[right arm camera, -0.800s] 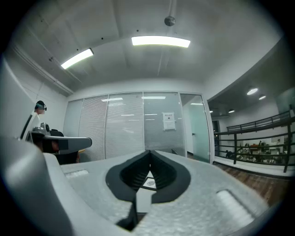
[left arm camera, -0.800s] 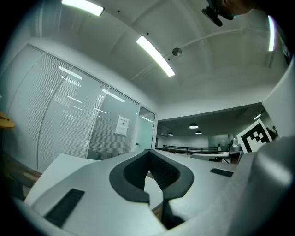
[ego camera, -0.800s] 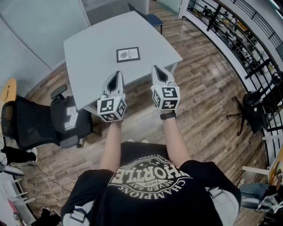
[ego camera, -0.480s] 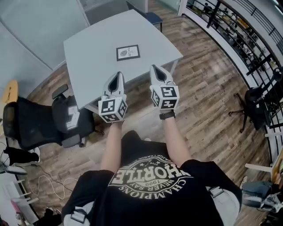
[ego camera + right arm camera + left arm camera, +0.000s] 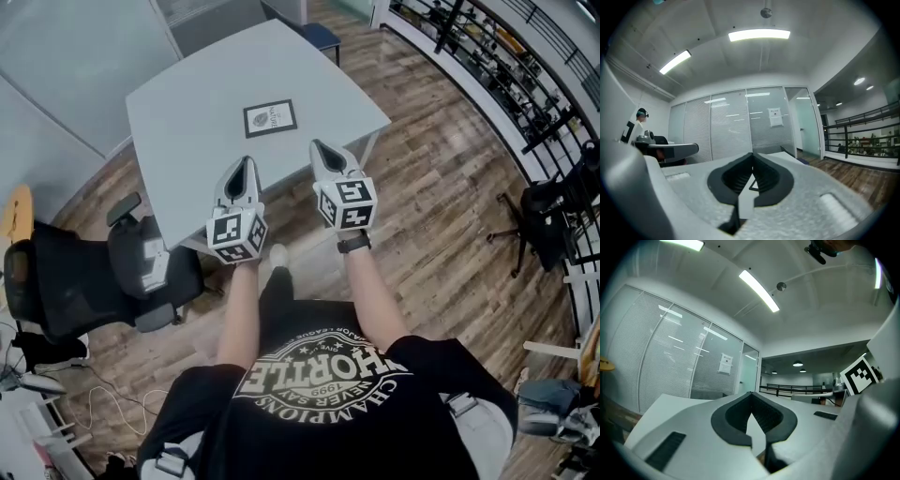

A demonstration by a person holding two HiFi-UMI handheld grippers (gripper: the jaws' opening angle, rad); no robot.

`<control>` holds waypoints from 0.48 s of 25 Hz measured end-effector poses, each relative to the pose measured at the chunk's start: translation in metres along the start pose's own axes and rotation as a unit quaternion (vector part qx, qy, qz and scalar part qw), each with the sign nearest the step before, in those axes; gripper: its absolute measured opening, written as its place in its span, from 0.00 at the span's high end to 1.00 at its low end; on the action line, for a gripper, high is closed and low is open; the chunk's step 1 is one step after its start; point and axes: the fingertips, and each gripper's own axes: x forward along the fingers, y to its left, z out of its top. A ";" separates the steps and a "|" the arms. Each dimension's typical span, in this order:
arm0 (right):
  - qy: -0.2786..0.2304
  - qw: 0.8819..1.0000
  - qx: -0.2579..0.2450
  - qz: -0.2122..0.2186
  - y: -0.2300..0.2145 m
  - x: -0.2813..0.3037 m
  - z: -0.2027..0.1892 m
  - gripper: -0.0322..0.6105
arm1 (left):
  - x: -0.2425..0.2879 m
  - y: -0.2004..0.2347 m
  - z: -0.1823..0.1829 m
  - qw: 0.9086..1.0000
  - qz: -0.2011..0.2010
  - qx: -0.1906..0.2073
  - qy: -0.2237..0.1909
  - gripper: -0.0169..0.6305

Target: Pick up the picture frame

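On approach, with our left tongs (image 5: 245, 164) and right tongs (image 5: 318, 146) clenched empty, we judged we must next open them toward the picture frame (image 5: 270, 118) at twelve o'clock on the tabletop (image 5: 187, 98).

you have taken a step toward the bench (image 5: 187, 103). one shoe (image 5: 278, 255) and a dark trouser leg now show between your arms, where before there was only floor. the bench sits a bit bigger and nearer in the head view, and its near edge reaches further down past your hands. your right tongs (image 5: 320, 146) have slid a little up and to the left, so they are a bit closer to the picture frame (image 5: 270, 118). your left tongs (image 5: 242, 163) now reach a bit further over the bench top. the black chair (image 5: 66, 286) at the left has slipped lower in the view.
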 end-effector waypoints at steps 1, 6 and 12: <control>0.001 1.000 -0.004 -0.002 -0.001 0.012 0.000 0.95 | 0.010 0.009 0.000 1.000 -0.002 -0.002 -0.001 0.97; 0.003 1.000 -0.015 -0.006 -0.017 0.084 0.019 0.95 | 0.083 0.053 0.013 1.000 -0.008 -0.013 -0.006 0.97; -0.022 0.999 -0.029 -0.011 -0.036 0.172 0.051 0.95 | 0.178 0.091 0.032 0.999 -0.035 -0.014 -0.012 0.97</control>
